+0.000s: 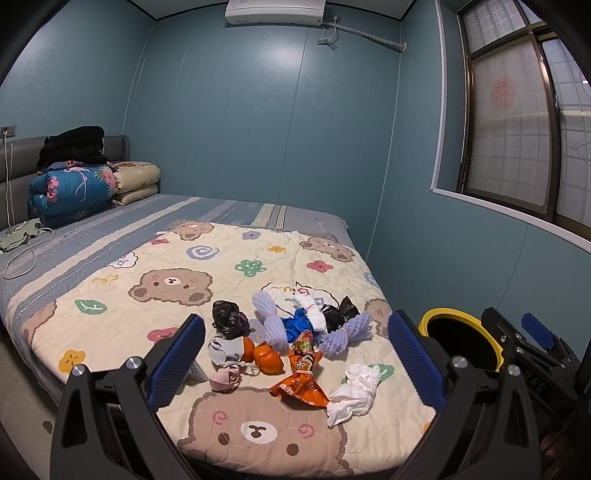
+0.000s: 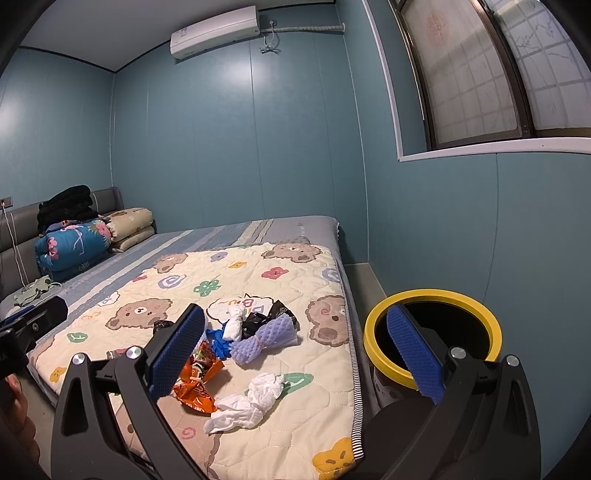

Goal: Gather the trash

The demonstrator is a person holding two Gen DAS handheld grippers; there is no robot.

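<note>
Trash lies in a heap on the bear-print quilt (image 1: 166, 258): a crumpled white tissue (image 1: 354, 393) (image 2: 247, 404), an orange snack wrapper (image 1: 301, 384) (image 2: 197, 384), two orange fruits (image 1: 267, 356), purple foam nets (image 1: 343, 332) (image 2: 266, 338), black plastic bags (image 1: 229, 319), a blue bag (image 1: 299, 323) and a pink wad (image 1: 225, 380). A yellow-rimmed black bin (image 1: 461, 338) (image 2: 432, 332) stands off the bed's right side. My left gripper (image 1: 295, 365) is open above the heap, holding nothing. My right gripper (image 2: 295, 362) is open too, hovering over the tissue and the bed edge.
Folded quilts and black clothes (image 1: 77, 173) are stacked at the headboard. A cable and a green cloth (image 1: 22, 236) lie on the striped sheet. Blue walls, a window (image 1: 524, 140) at right, an air conditioner (image 1: 275, 11) high up. A hand (image 2: 16, 406) shows at the right wrist view's left edge.
</note>
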